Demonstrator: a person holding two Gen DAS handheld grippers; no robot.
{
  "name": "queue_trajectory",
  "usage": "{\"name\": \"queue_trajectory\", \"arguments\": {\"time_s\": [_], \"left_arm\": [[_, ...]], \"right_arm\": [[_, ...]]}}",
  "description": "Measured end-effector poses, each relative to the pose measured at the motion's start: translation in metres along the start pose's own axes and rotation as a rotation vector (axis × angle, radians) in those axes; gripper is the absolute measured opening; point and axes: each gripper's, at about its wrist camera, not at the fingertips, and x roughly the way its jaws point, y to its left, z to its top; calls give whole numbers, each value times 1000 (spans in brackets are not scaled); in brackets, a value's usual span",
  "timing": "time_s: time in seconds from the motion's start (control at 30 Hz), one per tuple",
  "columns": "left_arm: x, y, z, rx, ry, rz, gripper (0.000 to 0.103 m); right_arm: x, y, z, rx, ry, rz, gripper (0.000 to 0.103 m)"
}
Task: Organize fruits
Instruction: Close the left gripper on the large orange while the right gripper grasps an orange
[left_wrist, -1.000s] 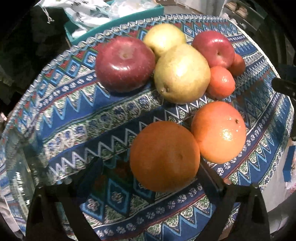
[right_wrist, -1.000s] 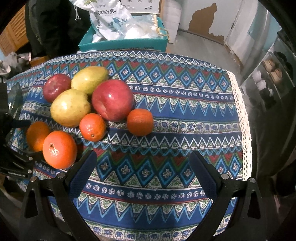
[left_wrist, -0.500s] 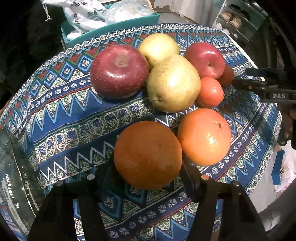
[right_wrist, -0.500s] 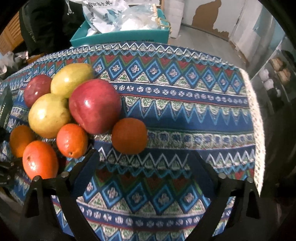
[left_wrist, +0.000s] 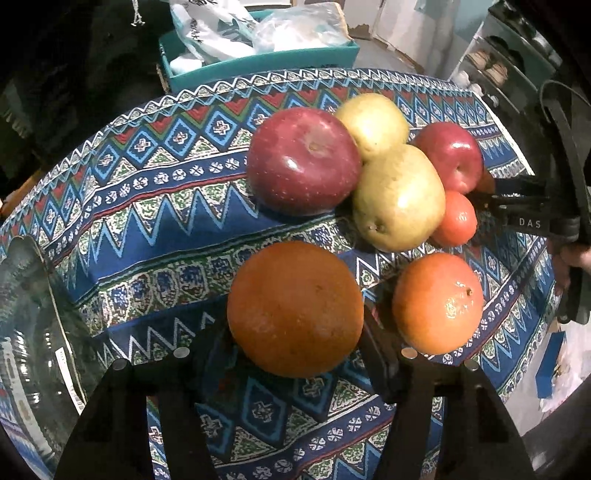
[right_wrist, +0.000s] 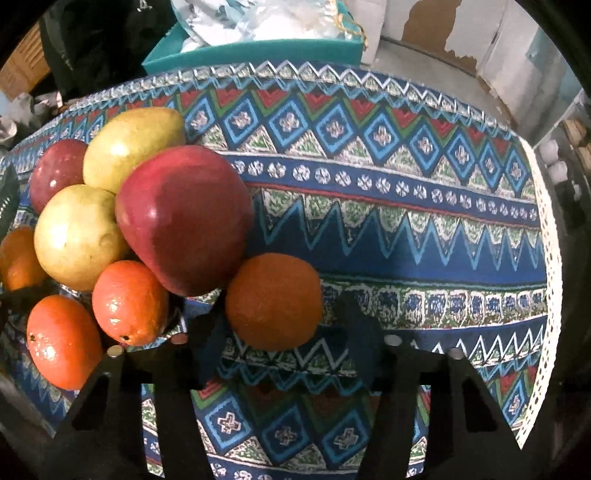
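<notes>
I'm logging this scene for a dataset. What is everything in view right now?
apples: two, dark red, back of the fruit cluster
pears: two, yellow-green, between the apples
oranges: four, two large, two small, front of the cluster
tablecloth: one, blue patterned, under the fruit
teal bin: one, holding bags, beyond the table
glass bowl: one, clear, left edge
left gripper: black, around a large orange
right gripper: black, straddling a small orange
</notes>
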Motion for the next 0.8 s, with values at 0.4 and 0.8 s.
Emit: {"name": "queue_trajectory", "arguments": {"time_s": [0.4,0.8], "left_arm": [[-33,5,4,-15,-52,-24,65],[-71,4,-2,-15,-115,-7,65]], "right_arm": [[-36,-5,-18,66,-40,-9,44],[-102,10,-22,75,-147,5,44]]}}
